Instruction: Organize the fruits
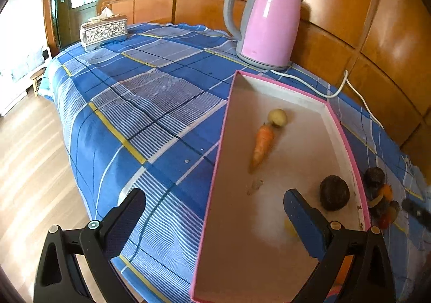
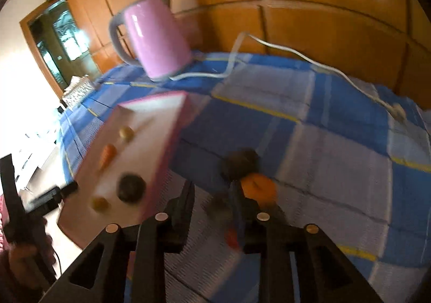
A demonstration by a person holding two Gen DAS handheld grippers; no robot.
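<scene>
A pink-edged shallow box [image 1: 223, 125] [image 2: 161, 157] lies on the blue checked cloth. Inside it are a carrot [image 1: 262, 145] [image 2: 107, 155], a pale round fruit [image 1: 277, 116], a dark round fruit [image 1: 334, 192] [image 2: 132, 187] and a small yellow piece [image 2: 99, 203]. My left gripper [image 1: 215, 208] hangs open over the box's near left wall, holding nothing. Just right of the box, a dark fruit [image 1: 374, 176] [image 2: 239, 163], an orange fruit [image 2: 258, 187] and some small pieces lie in a cluster. My right gripper [image 2: 211, 192] is shut above that cluster. Blurred small pieces show through the narrow gap; none looks gripped.
A pink kettle [image 1: 266, 23] [image 2: 156, 41] stands at the back by the wooden wall, its white cord [image 1: 336, 90] trailing across the cloth to the right. A patterned tissue box [image 1: 103, 31] sits at the far left corner. The table's left edge drops to a wooden floor.
</scene>
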